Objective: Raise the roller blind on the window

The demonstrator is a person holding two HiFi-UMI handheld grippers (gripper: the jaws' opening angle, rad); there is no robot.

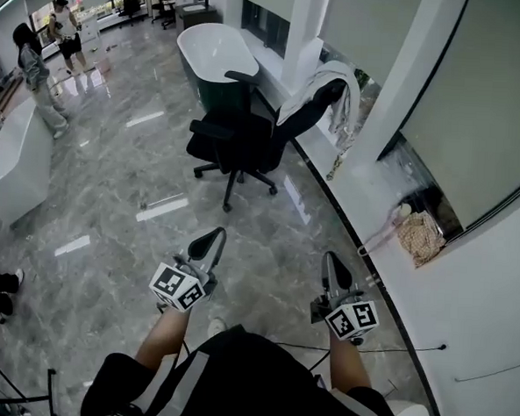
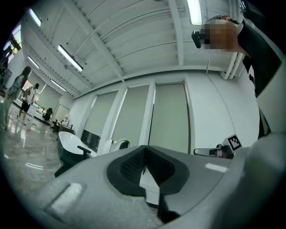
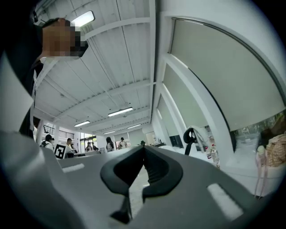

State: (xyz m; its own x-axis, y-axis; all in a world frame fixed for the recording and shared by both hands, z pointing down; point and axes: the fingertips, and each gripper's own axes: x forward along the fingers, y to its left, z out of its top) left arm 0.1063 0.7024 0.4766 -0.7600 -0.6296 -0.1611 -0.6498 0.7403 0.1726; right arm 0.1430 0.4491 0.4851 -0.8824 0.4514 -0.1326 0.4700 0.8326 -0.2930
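Pointing out over the grey marble floor (image 1: 111,194), the left tool (image 1: 214,238) and right tool (image 1: 331,260) at lower centre each have jaws pressed together on nothing. The roller blind (image 1: 482,102) hangs lowered over the window (image 1: 418,173) at upper right, well apart from both. A black office chair (image 1: 238,140) stands at upper centre.

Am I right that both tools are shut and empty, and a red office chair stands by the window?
Not quite: the head view shows the office chair is black, not red. The left tool and right tool are shut and empty.
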